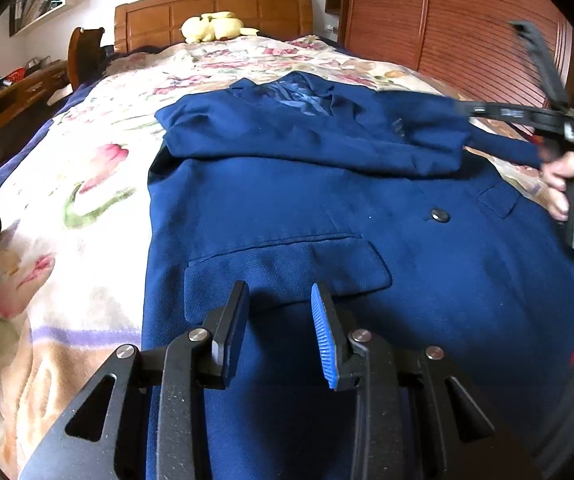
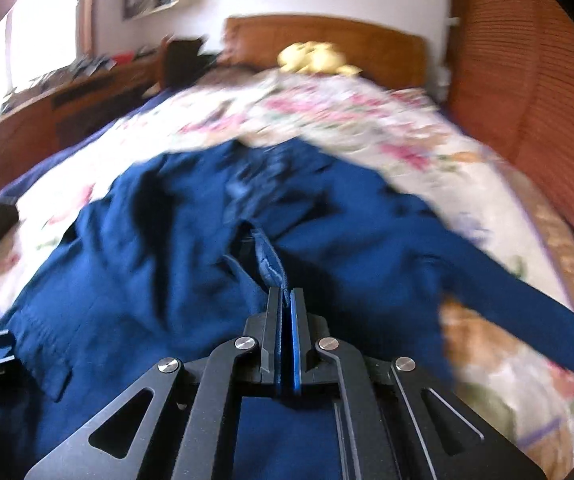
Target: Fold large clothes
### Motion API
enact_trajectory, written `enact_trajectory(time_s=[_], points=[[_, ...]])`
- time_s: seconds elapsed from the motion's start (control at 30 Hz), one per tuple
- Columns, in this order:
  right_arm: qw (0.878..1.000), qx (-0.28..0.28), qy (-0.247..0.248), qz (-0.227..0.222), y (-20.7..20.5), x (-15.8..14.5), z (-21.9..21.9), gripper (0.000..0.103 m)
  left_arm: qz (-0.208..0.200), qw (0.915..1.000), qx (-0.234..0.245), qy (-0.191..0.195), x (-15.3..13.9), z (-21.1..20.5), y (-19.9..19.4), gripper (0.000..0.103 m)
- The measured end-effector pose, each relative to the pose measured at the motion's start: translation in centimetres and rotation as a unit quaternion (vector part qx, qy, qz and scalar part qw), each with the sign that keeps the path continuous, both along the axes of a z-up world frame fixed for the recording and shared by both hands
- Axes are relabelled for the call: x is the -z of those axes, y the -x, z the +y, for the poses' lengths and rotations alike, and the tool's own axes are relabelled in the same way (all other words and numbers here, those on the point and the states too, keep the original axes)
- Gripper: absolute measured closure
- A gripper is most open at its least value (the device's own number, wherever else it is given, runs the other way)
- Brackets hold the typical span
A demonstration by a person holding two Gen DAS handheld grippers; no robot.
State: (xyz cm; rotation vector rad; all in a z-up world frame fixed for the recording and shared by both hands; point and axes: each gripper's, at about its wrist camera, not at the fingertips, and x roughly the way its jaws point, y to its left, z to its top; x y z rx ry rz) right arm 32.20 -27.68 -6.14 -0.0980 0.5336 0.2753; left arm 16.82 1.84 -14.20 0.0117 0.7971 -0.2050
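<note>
A navy blue suit jacket point(image 1: 307, 208) lies face up on the bed, collar toward the headboard, one sleeve folded across its chest. My left gripper point(image 1: 281, 300) is open and empty just above the jacket's lower pocket flap. My right gripper point(image 2: 286, 296) is shut on the end of a sleeve point(image 2: 271, 268) and holds it above the jacket point(image 2: 147, 240). In the left wrist view the right gripper point(image 1: 463, 108) reaches in from the right over the folded sleeve, blurred. The right wrist view is blurred by motion.
The floral bedspread point(image 1: 87, 152) covers the bed. A yellow plush toy point(image 1: 215, 26) lies by the wooden headboard point(image 1: 211, 8). A wooden wardrobe point(image 1: 447, 20) stands right of the bed, a desk point(image 1: 7, 96) with clutter on the left.
</note>
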Motion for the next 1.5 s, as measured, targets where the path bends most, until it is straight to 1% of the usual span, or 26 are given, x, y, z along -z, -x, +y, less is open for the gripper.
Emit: enact_trajectory(time_s=[0.13,0.23,0.27,0.33,0.37,0.4,0.47,0.5,0.53,0.57,0.63,0.77,0.83,0.9,1.0,1.03,1.07,1.13,1.2,1.27,1.4,1.5], points=[[0.999,0.034,-0.027,-0.003,2.2,0.2,-4.1,0.1,-0.01,0.9999,-0.008,0.003,0.0,0.3,0.3,0.07],[0.998,0.05,-0.039,0.003,5.0,1.0,-6.2,0.1,-0.011,0.9999,-0.01,0.008,0.2,0.6,0.3,0.07],[0.998,0.047,-0.044,0.017,5.6,1.6,-6.3,0.1,-0.01,0.9999,-0.01,0.009,0.3,0.7,0.3,0.07],[0.997,0.025,-0.056,0.055,6.7,2.7,-5.8,0.1,-0.008,0.9999,-0.012,0.008,0.4,0.8,0.2,0.07],[0.997,0.017,-0.048,0.06,7.2,3.2,-5.3,0.1,-0.008,0.9999,-0.012,0.007,0.4,0.7,0.2,0.07],[0.998,0.01,-0.022,0.064,7.5,3.6,-4.6,0.1,-0.009,0.9999,-0.012,0.007,0.4,0.7,0.3,0.07],[0.997,0.002,0.024,0.077,7.7,4.3,-3.3,0.09,-0.01,0.9999,-0.012,0.006,0.4,0.8,0.3,0.07],[0.996,-0.001,0.035,0.077,8.0,4.5,-2.9,0.086,-0.01,0.9999,-0.012,0.006,0.4,0.8,0.3,0.07],[0.996,-0.007,0.038,0.075,8.2,4.4,-2.6,0.073,-0.011,0.9999,-0.012,0.006,0.4,0.8,0.3,0.07],[0.997,-0.013,0.035,0.074,8.3,4.2,-2.6,0.054,-0.011,0.9998,-0.012,0.006,0.4,0.8,0.3,0.07],[0.997,-0.019,0.02,0.071,8.7,3.5,-3.1,0.041,-0.013,0.9998,-0.013,0.006,0.4,0.8,0.4,0.07],[0.999,-0.02,-0.001,0.041,9.7,2.5,-4.7,0.04,-0.015,0.9998,-0.014,0.003,0.5,0.6,0.5,0.07],[0.999,-0.026,0.001,0.037,9.8,2.4,-4.9,0.04,-0.015,0.9998,-0.015,0.003,0.5,0.6,0.5,0.07],[0.999,-0.027,0.014,0.043,8.9,3.4,-4.8,0.04,-0.015,0.9998,-0.015,0.003,0.5,0.6,0.5,0.07],[0.997,-0.033,0.015,0.068,7.5,5.0,-4.7,0.04,-0.015,0.9998,-0.014,0.004,0.5,0.6,0.5,0.07],[0.996,-0.034,0.018,0.075,7.0,5.6,-4.6,0.043,-0.015,0.9998,-0.014,0.004,0.5,0.6,0.5,0.07],[0.996,-0.032,0.024,0.082,6.7,6.1,-4.6,0.05,-0.015,0.9998,-0.014,0.006,0.5,0.6,0.5,0.07],[0.993,-0.025,0.034,0.106,5.8,7.4,-4.8,0.054,-0.014,0.9998,-0.015,0.006,0.5,0.6,0.5,0.07],[0.992,-0.028,0.023,0.124,4.9,8.5,-5.3,0.054,-0.015,0.9998,-0.015,0.006,0.5,0.7,0.5,0.07],[0.992,-0.027,0.015,0.125,4.5,8.6,-5.4,0.054,-0.015,0.9998,-0.015,0.006,0.5,0.7,0.5,0.07],[0.993,-0.024,0.033,0.115,4.7,8.8,-4.8,0.054,-0.013,0.9998,-0.015,0.007,0.5,0.8,0.5,0.07],[0.993,-0.025,0.025,0.113,5.0,8.8,-5.1,0.054,-0.012,0.9997,-0.017,0.01,0.6,0.9,0.5,0.07]])
